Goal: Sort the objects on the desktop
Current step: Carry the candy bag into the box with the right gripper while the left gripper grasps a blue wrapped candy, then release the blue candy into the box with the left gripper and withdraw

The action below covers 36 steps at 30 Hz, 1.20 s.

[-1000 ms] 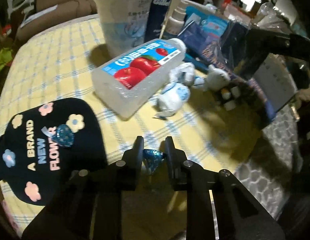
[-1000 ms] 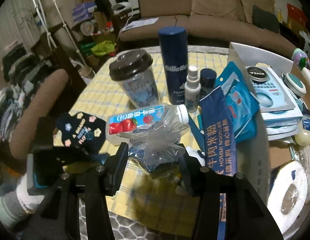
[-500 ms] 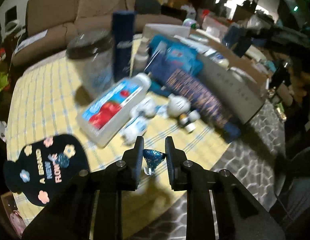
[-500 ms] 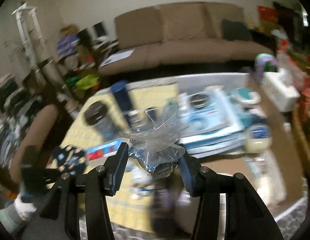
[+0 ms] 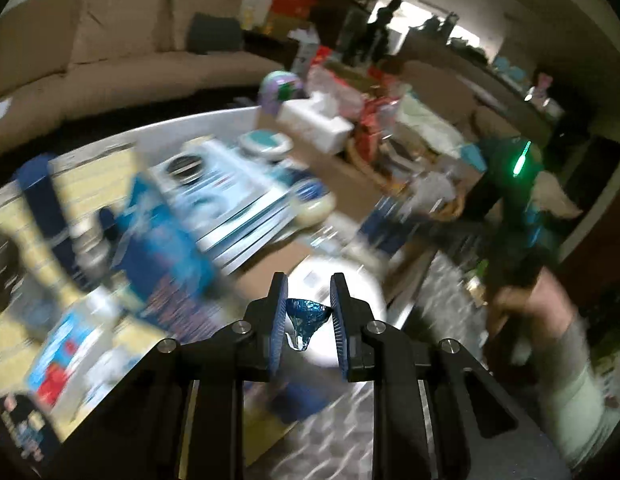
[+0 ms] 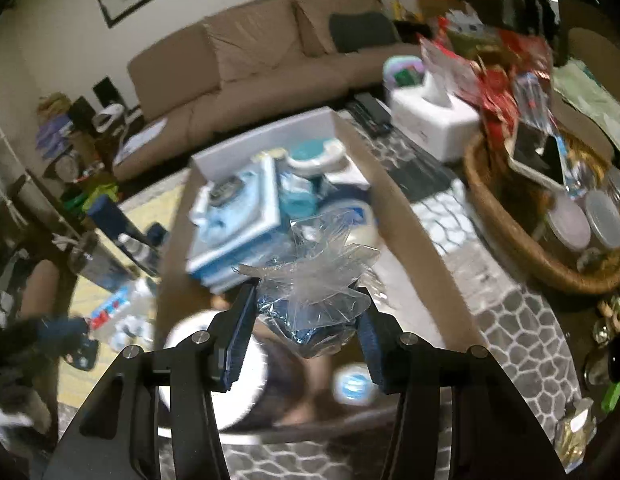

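My left gripper (image 5: 308,310) is shut on a small blue foil-wrapped candy (image 5: 306,317) and holds it in the air above a white tape roll (image 5: 341,300) in the cardboard box. My right gripper (image 6: 308,320) is shut on a clear cellophane bag of blue candies (image 6: 310,304), held above the cardboard box (image 6: 421,240). The box holds blue and white packets (image 6: 238,220), a cream jar (image 6: 349,224) and the white roll (image 6: 214,372). The left view is blurred.
A wicker basket (image 6: 509,224) with jars and snacks stands at the right. A white tissue box (image 6: 429,120) sits behind it. The yellow checked cloth (image 6: 86,292) with bottles and a cup lies at the left. A brown sofa (image 6: 250,60) is behind.
Both grippers have risen and swung right, from over the yellow cloth to over the cardboard box. Each still holds its candy item.
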### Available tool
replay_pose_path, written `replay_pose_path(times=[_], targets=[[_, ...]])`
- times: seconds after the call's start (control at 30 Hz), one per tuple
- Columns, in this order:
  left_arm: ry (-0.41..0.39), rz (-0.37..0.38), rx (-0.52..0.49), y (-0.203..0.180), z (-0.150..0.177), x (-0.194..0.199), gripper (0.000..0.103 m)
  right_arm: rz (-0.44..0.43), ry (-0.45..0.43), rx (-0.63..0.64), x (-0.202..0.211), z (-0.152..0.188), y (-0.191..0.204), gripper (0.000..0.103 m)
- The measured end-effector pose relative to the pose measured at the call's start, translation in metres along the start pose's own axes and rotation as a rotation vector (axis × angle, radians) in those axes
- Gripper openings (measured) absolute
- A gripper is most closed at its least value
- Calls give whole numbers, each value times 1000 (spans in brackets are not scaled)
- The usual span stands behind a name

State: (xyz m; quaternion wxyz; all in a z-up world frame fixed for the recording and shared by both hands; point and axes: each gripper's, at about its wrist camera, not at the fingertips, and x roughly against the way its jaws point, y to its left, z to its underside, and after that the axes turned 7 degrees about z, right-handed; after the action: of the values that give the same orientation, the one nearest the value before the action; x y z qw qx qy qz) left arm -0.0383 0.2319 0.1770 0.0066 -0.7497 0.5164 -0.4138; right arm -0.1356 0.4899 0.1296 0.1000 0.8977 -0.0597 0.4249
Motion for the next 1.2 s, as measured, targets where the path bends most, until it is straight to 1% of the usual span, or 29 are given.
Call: replay_pose_path(times=[0.07, 0.17, 0.23, 0.3, 0.37, 0.43, 0.5, 0.53, 0.67, 0.7, 0.77, 0.8, 0.83, 0.9, 1.03, 1.1, 1.13, 1.17, 1.2], targets=[[6, 29, 18, -6, -16, -20, 20, 2, 32, 7, -12, 5, -3, 51], [35, 56, 42, -10, -41, -59, 20, 13, 101, 66, -31, 13, 6, 51], [56, 55, 53, -10, -52, -80, 20, 29, 131, 124, -40, 19, 12, 51], [85, 44, 65, -6, -61, -102, 20, 27, 160, 146, -47, 24, 15, 51], [115, 29, 73, -1, -64, -120, 20, 34, 159, 165, -48, 26, 14, 52], [147, 8, 84, 5, -67, -140, 20, 5, 156, 138, -47, 23, 7, 51], [178, -21, 95, 11, -66, -158, 20, -23, 139, 92, -42, 17, -5, 52], [189, -31, 96, 13, -66, -165, 20, -28, 118, 61, -37, 13, -14, 54], [262, -61, 108, 19, -58, -188, 20, -24, 48, -55, -21, 2, -46, 58], [285, -79, 97, 17, -56, -193, 20, -20, 37, -79, -19, 1, -52, 59], [309, -98, 74, 13, -55, -197, 21, -12, 28, -111, -18, -1, -62, 59], [332, -111, 69, 12, -54, -200, 26, -8, 25, -118, -18, -1, -64, 59], [341, -121, 67, 11, -53, -201, 28, -7, 25, -122, -18, -1, -65, 59], [333, -133, 69, 11, -52, -199, 31, -14, 27, -121, -19, -3, -66, 59], [293, -110, 96, 10, -51, -182, 34, -20, 19, -109, -17, -4, -62, 59], [264, -96, 88, 5, -51, -165, 44, -31, 9, -103, -14, -6, -59, 59], [254, -94, 81, 3, -50, -158, 46, -37, 3, -99, -14, -5, -57, 59], [232, -91, 68, -1, -46, -142, 51, -45, -5, -92, -12, -5, -54, 59], [218, -87, 60, -3, -44, -132, 61, -50, -9, -85, -11, -6, -51, 59]])
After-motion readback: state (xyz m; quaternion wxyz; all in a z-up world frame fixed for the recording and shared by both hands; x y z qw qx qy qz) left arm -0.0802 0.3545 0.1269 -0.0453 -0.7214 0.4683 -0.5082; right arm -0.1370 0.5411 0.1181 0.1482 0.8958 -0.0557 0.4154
